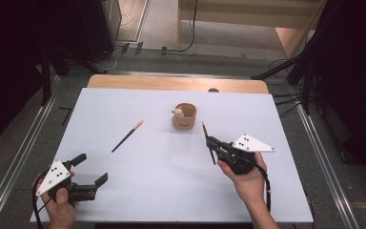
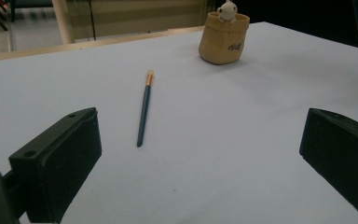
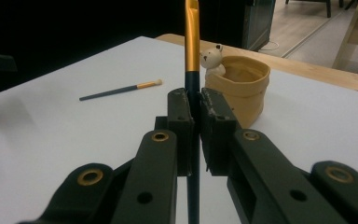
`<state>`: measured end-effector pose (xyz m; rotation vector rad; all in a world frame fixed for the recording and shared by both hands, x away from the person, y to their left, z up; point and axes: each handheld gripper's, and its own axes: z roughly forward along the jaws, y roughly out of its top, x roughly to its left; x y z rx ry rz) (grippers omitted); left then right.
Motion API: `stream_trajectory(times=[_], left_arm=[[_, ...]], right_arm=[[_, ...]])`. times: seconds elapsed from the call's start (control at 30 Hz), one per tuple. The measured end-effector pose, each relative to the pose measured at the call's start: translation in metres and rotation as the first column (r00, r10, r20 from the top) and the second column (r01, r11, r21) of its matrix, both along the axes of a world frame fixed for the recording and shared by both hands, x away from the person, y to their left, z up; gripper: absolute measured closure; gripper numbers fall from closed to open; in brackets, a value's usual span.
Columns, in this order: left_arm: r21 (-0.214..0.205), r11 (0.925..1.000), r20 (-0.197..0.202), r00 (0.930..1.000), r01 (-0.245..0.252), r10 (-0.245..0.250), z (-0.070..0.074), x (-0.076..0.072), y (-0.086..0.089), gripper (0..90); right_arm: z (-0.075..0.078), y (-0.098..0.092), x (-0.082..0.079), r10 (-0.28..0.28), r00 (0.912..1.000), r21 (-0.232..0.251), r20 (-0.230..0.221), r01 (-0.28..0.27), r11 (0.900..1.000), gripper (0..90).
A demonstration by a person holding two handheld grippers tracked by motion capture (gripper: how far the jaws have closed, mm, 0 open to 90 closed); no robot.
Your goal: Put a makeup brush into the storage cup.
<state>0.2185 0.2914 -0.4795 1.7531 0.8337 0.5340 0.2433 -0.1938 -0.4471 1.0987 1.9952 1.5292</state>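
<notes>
Paintbrush (image 3: 192,70) is being held upright between the closed fingers of the right gripper (image 1: 213,143), with its golden ferrule pointing up and its dark handle passing down through the grip. The tan pouch-shaped holder (image 1: 185,117) with a small bear figure is standing just beyond this gripper, toward the far side of the bench (image 1: 147,181), so the right hand is the nearer one to it. A second paintbrush (image 2: 144,109) is lying flat, well apart from the left gripper (image 1: 89,171), its long axis running away from it. The left fingers are being kept wide and empty.
</notes>
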Motion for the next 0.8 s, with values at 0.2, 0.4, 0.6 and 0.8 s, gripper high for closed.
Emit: stream_trajectory(times=[0.2,0.4,0.6,0.8], left_arm=[[0.0,1.0,0.0,1.0,0.001,-0.001,0.0,0.0,0.0,0.0],[0.0,1.0,-0.001,1.0,0.001,-0.001,0.0,0.0,0.0,0.0],[-0.002,1.0,0.0,1.0,0.002,-0.002,0.0,0.0,0.0,0.0],[-0.002,1.0,-0.001,1.0,0.002,-0.002,0.0,0.0,0.001,0.0]], right_arm=[[0.002,0.002,0.004,-0.014,0.9997,0.037,0.02,0.013,0.9992,84.7],[0.005,0.006,0.009,-0.01,0.999,0.049,0.044,0.008,0.9988,84.8],[0.009,0.008,0.016,-0.015,0.9983,0.075,0.057,0.011,0.9971,84.7],[0.014,0.01,0.024,-0.014,0.9976,0.091,0.068,0.008,0.9958,84.7]])
